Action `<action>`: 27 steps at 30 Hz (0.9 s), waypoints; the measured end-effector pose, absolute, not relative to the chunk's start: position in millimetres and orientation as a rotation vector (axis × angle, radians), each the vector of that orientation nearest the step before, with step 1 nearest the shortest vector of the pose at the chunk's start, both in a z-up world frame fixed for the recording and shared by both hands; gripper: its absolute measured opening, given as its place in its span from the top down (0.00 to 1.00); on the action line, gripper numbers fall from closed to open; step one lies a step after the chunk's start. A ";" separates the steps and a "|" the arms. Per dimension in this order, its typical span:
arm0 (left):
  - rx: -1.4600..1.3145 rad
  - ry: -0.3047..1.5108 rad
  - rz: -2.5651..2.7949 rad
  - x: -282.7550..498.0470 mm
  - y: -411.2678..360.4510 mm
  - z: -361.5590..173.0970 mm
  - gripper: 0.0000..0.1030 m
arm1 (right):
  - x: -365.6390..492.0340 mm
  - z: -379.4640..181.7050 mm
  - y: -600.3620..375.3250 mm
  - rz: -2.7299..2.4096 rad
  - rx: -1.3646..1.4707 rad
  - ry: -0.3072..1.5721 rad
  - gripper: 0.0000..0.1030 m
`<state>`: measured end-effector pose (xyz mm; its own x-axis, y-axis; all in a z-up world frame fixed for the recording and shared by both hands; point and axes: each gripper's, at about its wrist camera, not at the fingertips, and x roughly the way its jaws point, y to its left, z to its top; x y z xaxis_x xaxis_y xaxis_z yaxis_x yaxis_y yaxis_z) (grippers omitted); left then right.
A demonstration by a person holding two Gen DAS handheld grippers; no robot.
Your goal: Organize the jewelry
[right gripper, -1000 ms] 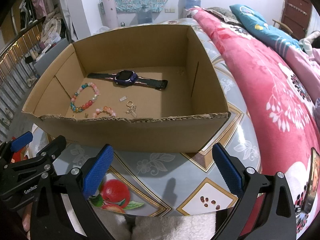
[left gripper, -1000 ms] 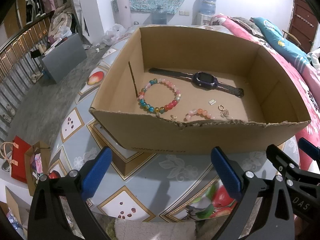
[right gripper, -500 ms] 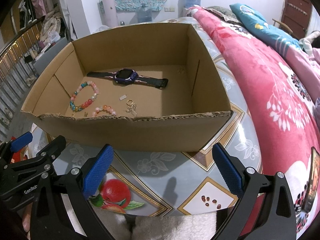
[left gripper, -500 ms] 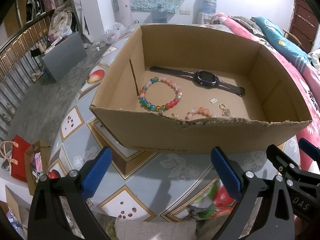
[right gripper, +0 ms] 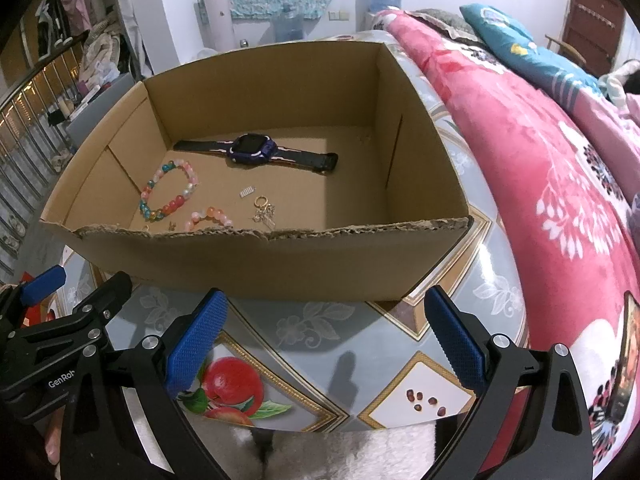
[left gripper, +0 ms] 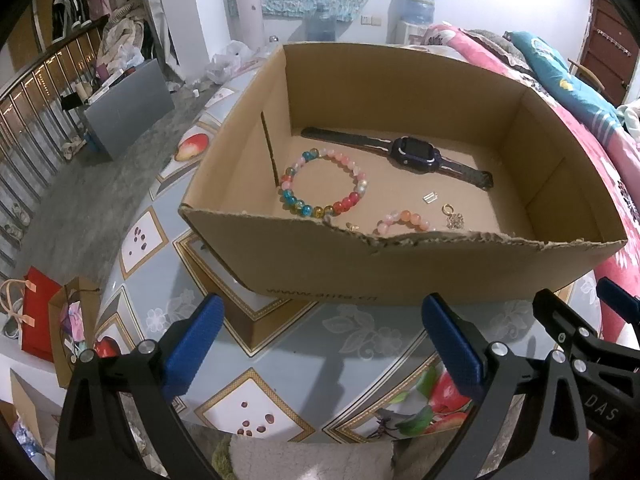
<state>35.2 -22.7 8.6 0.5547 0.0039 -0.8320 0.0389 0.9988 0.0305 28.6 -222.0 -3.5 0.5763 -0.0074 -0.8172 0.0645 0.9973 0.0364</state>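
An open cardboard box [left gripper: 400, 268] [right gripper: 280, 256] stands on the patterned table. On its floor lie a dark blue watch [left gripper: 416, 152] [right gripper: 252, 150], a multicolour bead bracelet [left gripper: 324, 188] [right gripper: 170, 192], a pink bead bracelet [left gripper: 402, 220] [right gripper: 208, 216], a small silver clasp [left gripper: 430, 198] [right gripper: 247, 192] and a gold ring with a charm [left gripper: 452, 216] [right gripper: 264, 210]. My left gripper [left gripper: 320, 340] is open and empty, in front of the box's near wall. Just as open and empty, my right gripper [right gripper: 326, 336] hovers over the table on the near side of the box.
The table [left gripper: 352, 336] has a tiled fruit-print cover. A pink floral quilt [right gripper: 540, 168] lies to the right. Left of the table are a grey floor, a railing [left gripper: 28, 120], a grey case [left gripper: 128, 108] and red gift bags [left gripper: 36, 320].
Both views have risen slightly, so more of the box floor shows over the near wall. The jewelry has not moved, and both grippers stay open.
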 end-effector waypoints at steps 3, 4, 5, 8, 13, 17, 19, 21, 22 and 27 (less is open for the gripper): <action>0.047 0.987 -0.018 36.3 -23.3 8.4 0.06 | 29.0 -3.7 -222.0 -0.042 0.066 0.960 0.08; 0.048 0.989 -0.018 35.9 -23.6 8.1 0.06 | 28.5 -4.1 -222.4 -0.041 0.068 0.962 0.08; 0.048 0.991 -0.017 36.5 -23.6 8.1 0.06 | 29.4 -4.3 -222.0 -0.041 0.069 0.963 0.08; 0.048 0.998 -0.018 37.4 -23.9 7.1 0.06 | 30.4 -4.9 -222.2 -0.043 0.068 0.967 0.08; 0.051 1.004 -0.019 38.4 -25.3 6.4 0.06 | 31.0 -6.3 -223.1 -0.045 0.071 0.971 0.08; 0.050 1.007 -0.017 39.1 -25.3 5.8 0.06 | 33.7 -7.1 -223.8 -0.043 0.075 0.977 0.08; 0.052 1.009 -0.015 39.2 -25.8 5.3 0.06 | 33.9 -7.4 -224.0 -0.043 0.076 0.979 0.08; 0.055 1.009 -0.014 40.3 -25.1 4.8 0.06 | 34.2 -8.1 -224.4 -0.041 0.078 0.981 0.08; 0.056 1.010 -0.013 40.7 -25.1 4.4 0.06 | 35.1 -8.5 -224.4 -0.041 0.078 0.982 0.08; 0.056 1.011 -0.012 40.8 -25.1 4.3 0.06 | 36.0 -9.0 -224.4 -0.041 0.078 0.984 0.08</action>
